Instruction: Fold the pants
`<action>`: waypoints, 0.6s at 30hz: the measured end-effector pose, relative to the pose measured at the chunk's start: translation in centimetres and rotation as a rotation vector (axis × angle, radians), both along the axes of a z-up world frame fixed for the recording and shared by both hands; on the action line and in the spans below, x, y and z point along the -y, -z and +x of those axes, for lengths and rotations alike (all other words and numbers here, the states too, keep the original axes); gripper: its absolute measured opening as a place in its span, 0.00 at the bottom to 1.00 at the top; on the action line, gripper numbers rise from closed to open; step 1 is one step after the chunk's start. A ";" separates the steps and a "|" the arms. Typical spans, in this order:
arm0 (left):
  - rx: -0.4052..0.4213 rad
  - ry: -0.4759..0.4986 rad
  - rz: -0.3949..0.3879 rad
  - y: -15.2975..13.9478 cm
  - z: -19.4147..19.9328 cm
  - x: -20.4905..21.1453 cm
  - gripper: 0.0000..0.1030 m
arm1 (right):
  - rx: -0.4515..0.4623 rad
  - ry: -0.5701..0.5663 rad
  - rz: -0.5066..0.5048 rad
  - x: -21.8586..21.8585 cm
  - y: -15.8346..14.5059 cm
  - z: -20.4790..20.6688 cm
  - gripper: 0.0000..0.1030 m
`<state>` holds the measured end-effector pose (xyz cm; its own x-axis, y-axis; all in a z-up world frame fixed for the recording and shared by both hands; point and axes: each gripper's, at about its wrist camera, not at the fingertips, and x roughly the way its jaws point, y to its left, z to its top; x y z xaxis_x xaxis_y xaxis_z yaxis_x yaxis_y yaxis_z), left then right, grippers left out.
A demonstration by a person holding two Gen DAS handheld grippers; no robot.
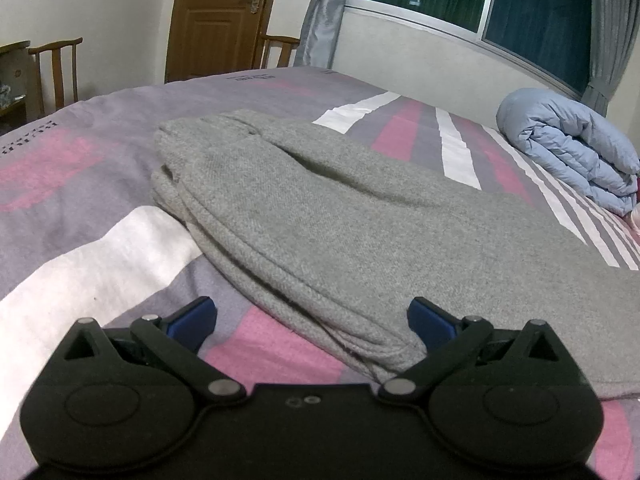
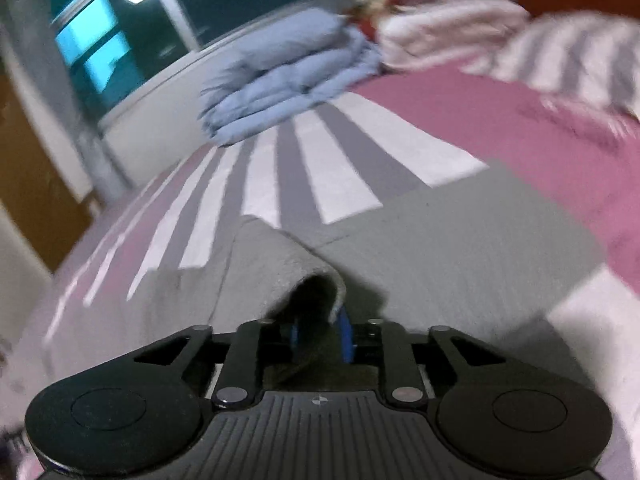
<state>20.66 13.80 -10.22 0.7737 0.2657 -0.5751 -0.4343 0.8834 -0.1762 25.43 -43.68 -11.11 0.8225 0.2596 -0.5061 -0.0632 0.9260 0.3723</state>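
Grey sweatpants (image 1: 320, 216) lie on the striped bed cover, folded lengthwise, one end bunched at the far left. My left gripper (image 1: 312, 320) is open, its blue fingertips (image 1: 192, 320) astride the near edge of the pants, just above the cover. In the right wrist view, my right gripper (image 2: 320, 336) is shut on a lifted fold of the grey pants (image 2: 280, 272); the cloth tents up over the blue pads (image 2: 346, 336). The rest of the pants (image 2: 460, 240) lies flat beyond. That view is motion-blurred.
A folded light-blue quilt (image 1: 572, 152) lies at the bed's far side under the window, also in the right wrist view (image 2: 288, 80). Pink-and-white bedding (image 2: 460, 28) is piled at the head. Wooden chairs (image 1: 56, 72) and a door (image 1: 220, 16) stand beyond the bed.
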 end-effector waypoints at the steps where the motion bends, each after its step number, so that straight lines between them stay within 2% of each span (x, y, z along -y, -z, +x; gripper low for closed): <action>1: 0.000 0.000 -0.001 0.0 0.0 0.0 0.94 | 0.006 0.000 -0.066 -0.6 0.0 -0.1 0.52; 3: 0.001 0.001 -0.003 0.0 0.0 0.0 0.94 | 0.061 0.027 -0.230 -2.7 -0.4 -0.5 0.56; 4: 0.002 0.001 -0.003 0.0 0.0 0.0 0.94 | 0.089 0.018 -0.271 -3.1 -0.6 -0.5 0.56; 7: 0.006 0.004 -0.007 0.1 -0.1 -0.2 0.94 | 0.133 -0.058 -0.320 -4.2 -0.5 0.3 0.56; 9: 0.009 0.005 -0.012 0.1 -0.1 -0.2 0.94 | 0.162 -0.105 -0.310 -4.2 -0.5 0.6 0.55; 10: 0.010 0.005 -0.012 0.1 -0.2 -0.2 0.94 | 0.177 -0.122 -0.274 -3.9 -0.6 0.9 0.34; 11: 0.010 0.004 -0.012 0.1 -0.2 -0.2 0.94 | 0.180 -0.130 -0.203 -3.2 -0.6 1.3 0.14; 12: 0.009 0.003 -0.011 0.1 -0.2 -0.2 0.94 | 0.175 -0.116 -0.122 -2.0 -1.0 2.2 0.05; 13: 0.008 0.001 -0.010 0.1 -0.1 -0.2 0.94 | 0.169 -0.089 0.001 -0.3 -1.0 2.3 0.05; 15: 0.004 -0.002 -0.006 0.1 0.0 -0.1 0.94 | 0.153 0.032 0.326 4.6 0.5 2.6 0.05; 16: 0.002 -0.001 -0.002 0.0 0.1 0.0 0.94 | 0.131 0.106 0.537 7.4 2.5 2.6 0.05; 17: 0.000 0.001 0.002 0.0 0.2 0.1 0.94 | 0.092 0.158 0.697 9.5 4.7 2.8 0.06; 18: -0.002 0.002 0.005 0.0 0.3 0.1 0.94 | 0.059 0.229 0.787 11.1 6.8 2.9 0.06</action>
<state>20.95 13.69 -10.25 0.7730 0.2672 -0.5754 -0.4332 0.8849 -0.1711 28.28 -54.80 -17.88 0.9178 0.3432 -0.1999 0.0556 0.3873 0.9203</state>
